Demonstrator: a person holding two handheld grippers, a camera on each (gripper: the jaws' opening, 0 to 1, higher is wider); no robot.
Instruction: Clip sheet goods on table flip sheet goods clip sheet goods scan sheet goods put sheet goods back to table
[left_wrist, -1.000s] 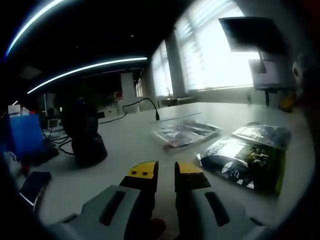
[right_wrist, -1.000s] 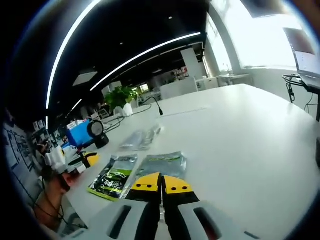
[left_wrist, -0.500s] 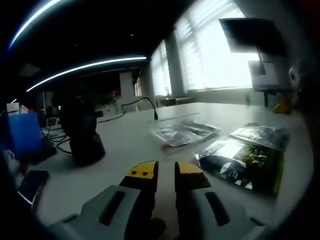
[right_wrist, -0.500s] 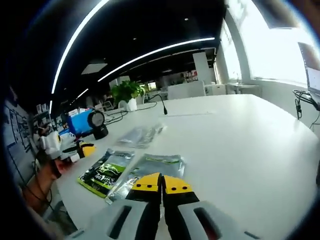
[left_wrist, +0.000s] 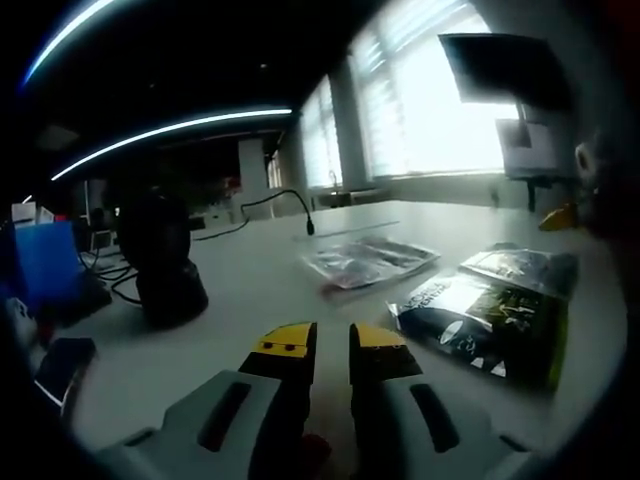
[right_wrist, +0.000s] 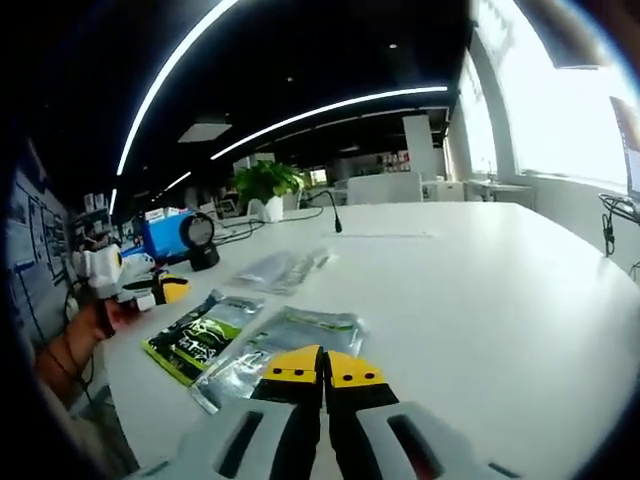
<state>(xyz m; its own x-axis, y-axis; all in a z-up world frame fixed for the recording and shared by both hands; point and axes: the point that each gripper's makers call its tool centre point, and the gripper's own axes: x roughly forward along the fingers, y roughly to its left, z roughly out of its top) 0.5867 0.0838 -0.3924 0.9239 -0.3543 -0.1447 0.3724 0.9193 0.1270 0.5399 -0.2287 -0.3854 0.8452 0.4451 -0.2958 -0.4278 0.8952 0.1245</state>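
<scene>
Change: in the right gripper view the camera has swung, so the packets now sit further left of the jaws than a second ago; the left gripper view has barely shifted, and the packets lie where they did.
Left gripper (left_wrist: 332, 340): yellow-tipped jaws with a narrow gap between them, nothing held, above the table (left_wrist: 250, 300). It also appears far left in the right gripper view, in a hand (right_wrist: 105, 315).
Right gripper (right_wrist: 323, 368): jaws pressed together tip to tip, nothing visible between them, low over the table just near of the silver packet.
Green packet (left_wrist: 485, 322): dark, glossy, green-edged, flat on the table, right of the left gripper's jaws; in the right gripper view (right_wrist: 195, 335) it lies left of the silver packet.
Silver packet (right_wrist: 275, 345): flat, just beyond the right gripper's tips, its edge touching or overlapping the green one; I cannot tell which. In the left gripper view (left_wrist: 525, 268) it sits far of the green packet.
Clear packet (left_wrist: 370, 262): see-through bag with dark contents, flat, further off, apart from the other two; also in the right gripper view (right_wrist: 280, 268).
Scanner (left_wrist: 160, 270): dark, rounded, upright on the table, left of the left gripper's jaws.
Blue box (right_wrist: 165, 235): far left, near the scanner.
Plant (right_wrist: 265, 185): at the far end of the table.
Microphone (left_wrist: 300, 215): thin gooseneck rising from the table, far side.
Windows (left_wrist: 440, 110): bright, behind the table.
</scene>
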